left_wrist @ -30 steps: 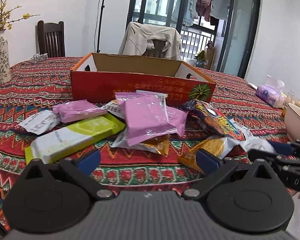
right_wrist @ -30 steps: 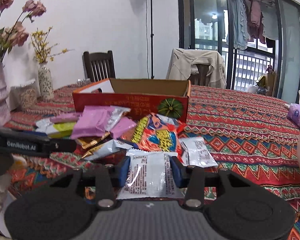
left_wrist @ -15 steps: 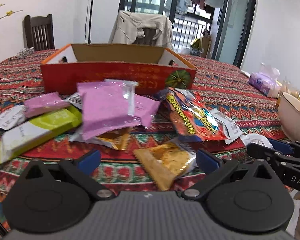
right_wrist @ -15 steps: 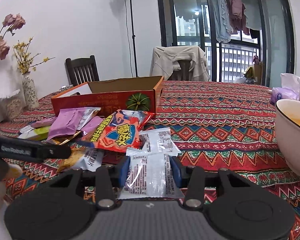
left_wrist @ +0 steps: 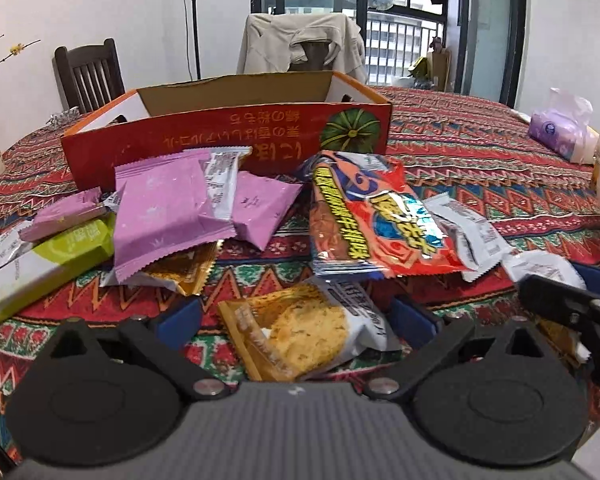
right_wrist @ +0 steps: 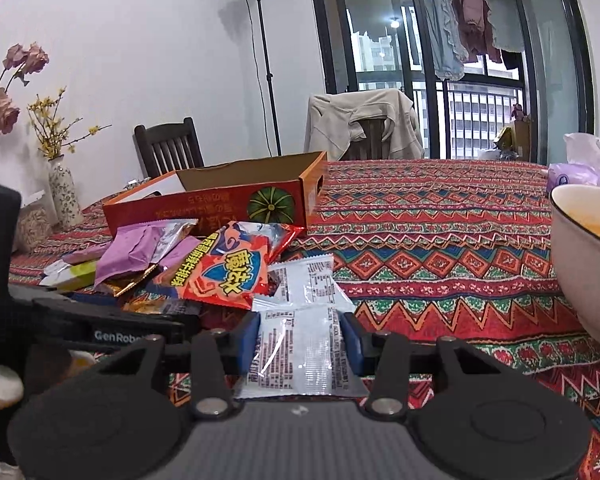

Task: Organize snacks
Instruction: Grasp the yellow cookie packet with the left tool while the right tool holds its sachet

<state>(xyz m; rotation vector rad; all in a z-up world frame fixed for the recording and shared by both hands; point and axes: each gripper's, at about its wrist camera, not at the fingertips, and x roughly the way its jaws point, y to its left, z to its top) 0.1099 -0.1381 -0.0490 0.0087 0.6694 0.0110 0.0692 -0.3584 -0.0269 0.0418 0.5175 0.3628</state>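
The left gripper (left_wrist: 296, 318) stands spread wide, its blue pads flanking an orange-and-white crinkled cracker packet (left_wrist: 308, 330) lying on the patterned red tablecloth (left_wrist: 480, 160); neither pad touches it. The right gripper (right_wrist: 300, 334) is clamped on a flat silver-white foil sachet (right_wrist: 300, 354). Remaining packets lie heaped before the open red cardboard box (left_wrist: 228, 136). Judgement: the cracker packet is light, slippery and air-cushioned, with brittle contents. Take it across the narrow width near mid-body, with gentle pressure; a grip on the sealed end risks slipping.
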